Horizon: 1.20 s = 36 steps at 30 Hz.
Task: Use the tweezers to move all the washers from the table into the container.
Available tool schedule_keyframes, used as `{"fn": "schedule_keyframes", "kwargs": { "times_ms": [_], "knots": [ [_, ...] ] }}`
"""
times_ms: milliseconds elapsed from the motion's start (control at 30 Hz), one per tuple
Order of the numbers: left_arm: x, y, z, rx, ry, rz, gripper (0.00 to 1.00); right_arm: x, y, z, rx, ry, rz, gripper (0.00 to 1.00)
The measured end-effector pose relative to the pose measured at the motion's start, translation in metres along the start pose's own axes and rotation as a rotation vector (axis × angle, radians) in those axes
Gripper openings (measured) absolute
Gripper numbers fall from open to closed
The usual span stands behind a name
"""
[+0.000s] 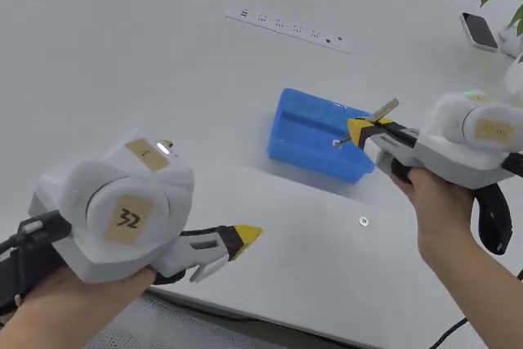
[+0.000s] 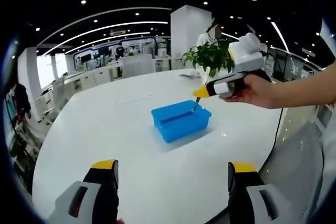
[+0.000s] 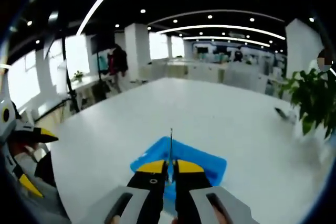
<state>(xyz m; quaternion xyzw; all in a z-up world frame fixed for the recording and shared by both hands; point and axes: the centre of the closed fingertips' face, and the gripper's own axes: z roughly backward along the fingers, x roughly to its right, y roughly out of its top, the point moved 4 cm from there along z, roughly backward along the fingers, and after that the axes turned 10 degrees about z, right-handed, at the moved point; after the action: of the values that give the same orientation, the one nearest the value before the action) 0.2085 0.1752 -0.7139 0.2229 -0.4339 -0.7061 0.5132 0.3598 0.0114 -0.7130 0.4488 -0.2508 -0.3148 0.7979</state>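
right claw (image 1: 360,130) clamps slim metal tweezers (image 1: 384,109) | tips over blue plastic container (image 1: 310,161) | left claw (image 2: 173,165) wide | release low, inside walls

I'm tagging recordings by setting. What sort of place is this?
Probably a large open-plan office or lab: a wide white table with a power strip, long ceiling light strips over rows of desks, and a potted plant.

"32" on yellow sticker (image 1: 128,220), left claw (image 1: 231,249) housing; top sticker (image 1: 147,154) unreadable.
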Motion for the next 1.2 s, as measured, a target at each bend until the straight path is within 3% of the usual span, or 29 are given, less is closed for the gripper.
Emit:
{"fn": "schedule_keyframes", "kwargs": {
  "times_ms": [400,600,1167,1200],
  "knots": [
    [-0.004,0.001,-0.001,-0.005,0.001,0.038,0.94,0.0,-0.02,-0.037,-0.098,0.029,0.09,0.03],
    [-0.005,0.001,-0.002,-0.006,0.003,0.033,0.94,0.0,-0.03,-0.048,-0.138,0.042,0.078,0.03],
    [-0.007,-0.001,-0.001,-0.019,0.007,0.031,0.94,-0.005,-0.057,-0.058,-0.22,0.055,0.087,0.03],
    [-0.007,-0.001,-0.001,-0.019,0.008,0.032,0.94,-0.004,-0.055,-0.057,-0.201,0.047,0.082,0.03]
  ]
}}
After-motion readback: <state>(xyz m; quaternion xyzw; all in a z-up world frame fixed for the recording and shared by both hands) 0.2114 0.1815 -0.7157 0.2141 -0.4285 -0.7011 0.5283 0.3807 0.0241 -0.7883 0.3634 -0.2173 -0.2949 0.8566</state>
